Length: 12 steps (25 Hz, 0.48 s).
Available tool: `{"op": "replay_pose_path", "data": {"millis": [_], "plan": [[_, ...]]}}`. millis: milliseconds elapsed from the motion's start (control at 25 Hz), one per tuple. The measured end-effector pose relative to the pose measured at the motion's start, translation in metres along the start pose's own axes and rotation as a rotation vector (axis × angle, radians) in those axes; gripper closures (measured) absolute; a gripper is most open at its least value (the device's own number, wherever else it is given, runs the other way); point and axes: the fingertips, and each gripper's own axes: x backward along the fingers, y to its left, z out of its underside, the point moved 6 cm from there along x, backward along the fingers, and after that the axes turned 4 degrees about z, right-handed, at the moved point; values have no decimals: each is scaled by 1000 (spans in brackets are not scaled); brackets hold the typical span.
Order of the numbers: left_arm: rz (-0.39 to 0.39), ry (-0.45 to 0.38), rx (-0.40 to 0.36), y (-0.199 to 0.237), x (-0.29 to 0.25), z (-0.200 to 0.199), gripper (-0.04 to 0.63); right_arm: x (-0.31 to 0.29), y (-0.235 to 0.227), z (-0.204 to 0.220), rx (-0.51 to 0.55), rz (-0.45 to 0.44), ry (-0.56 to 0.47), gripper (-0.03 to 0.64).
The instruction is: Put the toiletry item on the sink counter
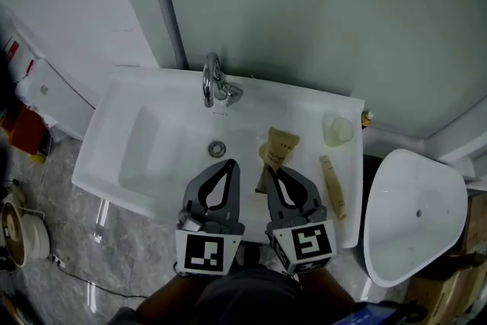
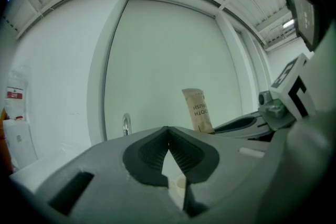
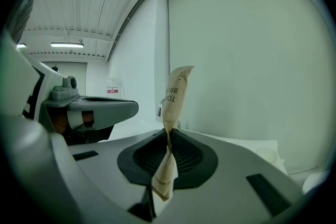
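Observation:
A tan paper toothbrush packet [image 1: 275, 152] stands up from my right gripper [image 1: 268, 170], which is shut on its lower part above the sink basin's right side. In the right gripper view the packet [image 3: 174, 94] rises from the closed jaws of the gripper [image 3: 168, 135], its bottom end hanging below them. My left gripper [image 1: 227, 163] hovers beside it over the basin, shut with nothing in it [image 2: 168, 131]. The packet [image 2: 197, 110] shows to the right in the left gripper view. The white sink counter [image 1: 351, 186] runs along the basin's right.
A chrome faucet [image 1: 214, 82] stands at the back of the sink and a drain [image 1: 218, 149] lies in the basin. On the counter lie another tan packet [image 1: 333, 186] and a pale cup [image 1: 338, 131]. A white toilet [image 1: 415, 213] is at the right.

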Motion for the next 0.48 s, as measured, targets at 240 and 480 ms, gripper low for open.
{"op": "replay_pose_path", "data": {"millis": [240,480], "plan": [[17,44,44,15,-22,20,583,-28,-7,12,-18,0,78,583],[39,95,45,22,-35,42,583,-43,-5,34,-29,-20,148,583]]}}
